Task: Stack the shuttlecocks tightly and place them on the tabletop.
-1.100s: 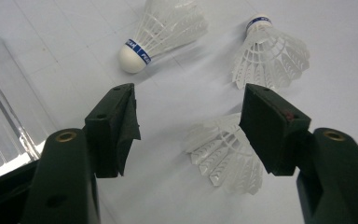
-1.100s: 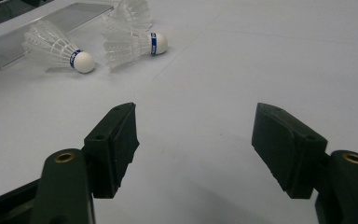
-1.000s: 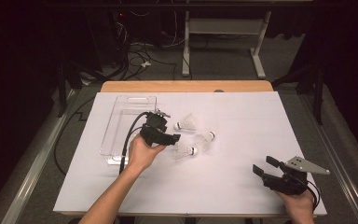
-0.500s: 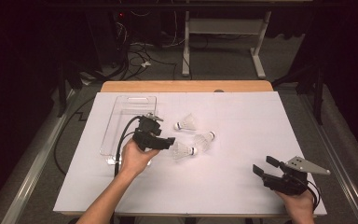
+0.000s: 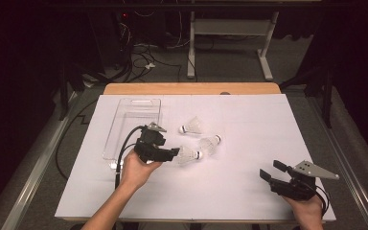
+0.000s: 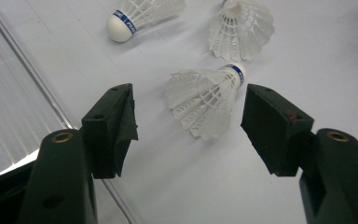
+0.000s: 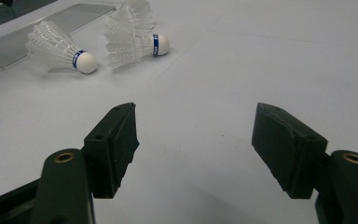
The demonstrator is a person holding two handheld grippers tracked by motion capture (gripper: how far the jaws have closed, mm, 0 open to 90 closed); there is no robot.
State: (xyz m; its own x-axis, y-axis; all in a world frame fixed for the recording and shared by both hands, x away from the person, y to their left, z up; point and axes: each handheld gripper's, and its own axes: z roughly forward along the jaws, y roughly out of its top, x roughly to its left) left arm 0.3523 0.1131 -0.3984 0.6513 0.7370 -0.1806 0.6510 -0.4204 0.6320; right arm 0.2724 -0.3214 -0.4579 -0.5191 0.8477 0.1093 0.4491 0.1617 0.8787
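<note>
Moved L gripper (image 5: 171, 154) off the tray (image 5: 124, 125) toward nearest shuttlecock (image 6: 206, 95); fingers (image 6: 114, 126) wide apart, shuttlecock lying on worktop (image 5: 230, 191) just beyond them, untouched. R gripper (image 5: 270, 171) parked low-right, fingers spread.

White lettering on the blue band around the cork of the far left shuttlecock (image 6: 142, 15), too small and blurred to read. Same kind of blue band on the near shuttlecock (image 6: 205, 95) between the open jaws, print unreadable there too. No other text, label, number or sign readable anywhere on the table.
</note>
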